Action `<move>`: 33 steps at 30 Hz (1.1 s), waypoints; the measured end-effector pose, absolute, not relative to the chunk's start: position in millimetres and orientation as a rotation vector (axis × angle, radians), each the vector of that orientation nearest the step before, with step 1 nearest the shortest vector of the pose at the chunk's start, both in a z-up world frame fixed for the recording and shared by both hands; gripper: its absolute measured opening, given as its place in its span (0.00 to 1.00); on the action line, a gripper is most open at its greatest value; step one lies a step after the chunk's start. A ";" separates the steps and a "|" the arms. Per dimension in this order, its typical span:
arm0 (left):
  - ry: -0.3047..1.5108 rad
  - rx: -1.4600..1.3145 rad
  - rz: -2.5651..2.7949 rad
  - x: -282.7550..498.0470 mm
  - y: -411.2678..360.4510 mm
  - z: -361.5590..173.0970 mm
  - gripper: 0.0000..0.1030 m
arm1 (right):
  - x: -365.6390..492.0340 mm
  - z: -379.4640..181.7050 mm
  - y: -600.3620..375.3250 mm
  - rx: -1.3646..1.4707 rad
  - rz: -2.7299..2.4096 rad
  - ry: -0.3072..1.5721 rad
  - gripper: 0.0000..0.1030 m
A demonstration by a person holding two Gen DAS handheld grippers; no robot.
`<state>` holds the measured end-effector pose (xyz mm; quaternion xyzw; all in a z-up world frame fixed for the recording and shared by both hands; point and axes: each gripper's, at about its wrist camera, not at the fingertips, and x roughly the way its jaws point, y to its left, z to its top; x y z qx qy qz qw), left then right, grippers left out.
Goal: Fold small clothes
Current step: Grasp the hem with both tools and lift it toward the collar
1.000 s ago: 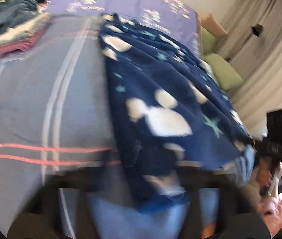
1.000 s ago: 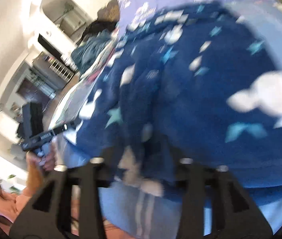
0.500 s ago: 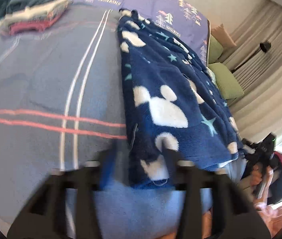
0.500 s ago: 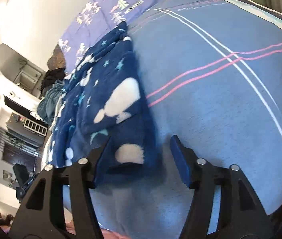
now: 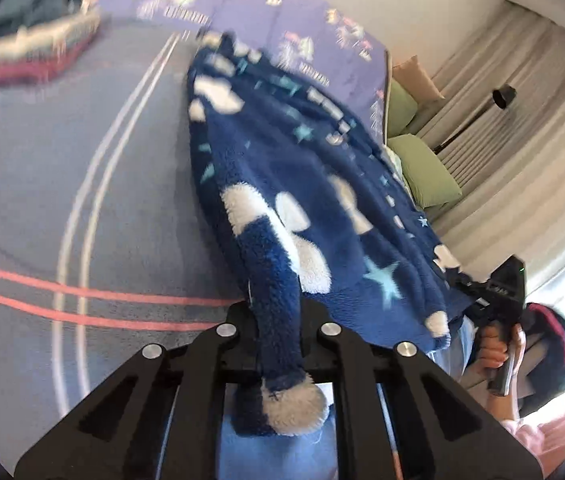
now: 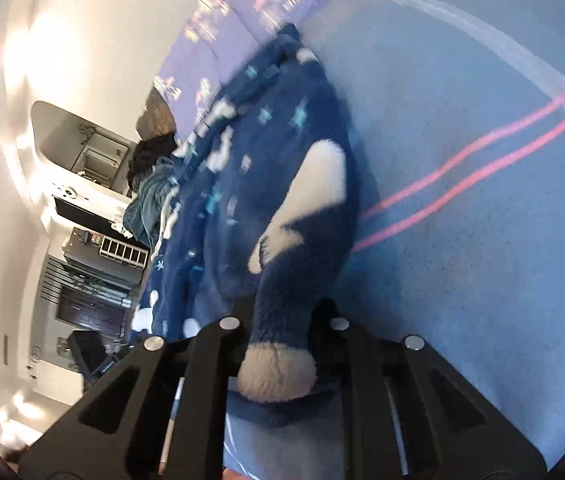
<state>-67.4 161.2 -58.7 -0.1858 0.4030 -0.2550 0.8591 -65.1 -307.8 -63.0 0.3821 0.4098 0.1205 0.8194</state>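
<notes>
A dark blue fleece garment point(image 5: 314, 184) with white shapes and pale stars lies lengthwise on the blue-grey bedspread point(image 5: 82, 200). My left gripper point(image 5: 278, 312) is shut on its near left corner, and a bunched fold runs back between the jaws. In the right wrist view the same garment point(image 6: 266, 168) is pinched at its near right corner by my right gripper point(image 6: 282, 308), whose jaws are closing with fleece pressed between them. The right gripper point(image 5: 498, 292) also shows at the garment's far corner in the left wrist view, held by a hand point(image 5: 498, 344).
A stack of folded clothes point(image 5: 30, 56) sits at the far left of the bed. A purple patterned cover point(image 5: 282, 12) lies at the head, green pillows point(image 5: 430, 168) and curtains to the right. Striped bedspread point(image 6: 482, 240) stretches right of the garment; shelves point(image 6: 94, 248) stand beyond the bed.
Both grippers stood open around the garment's near corners half a second ago; now each is closed on its corner with the fleece bunched up between the fingers.
</notes>
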 end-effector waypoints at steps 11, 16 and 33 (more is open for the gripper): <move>0.667 -0.367 -0.616 -109.0 169.0 15.1 0.08 | -95.7 4.0 -304.6 0.764 0.381 0.646 0.10; 0.587 -0.356 -0.637 -139.8 174.6 53.9 0.08 | -131.5 46.2 -304.9 0.704 0.379 0.571 0.10; 0.518 -0.385 -0.538 -95.6 177.8 72.8 0.08 | -104.6 71.4 -318.9 0.644 0.275 0.461 0.12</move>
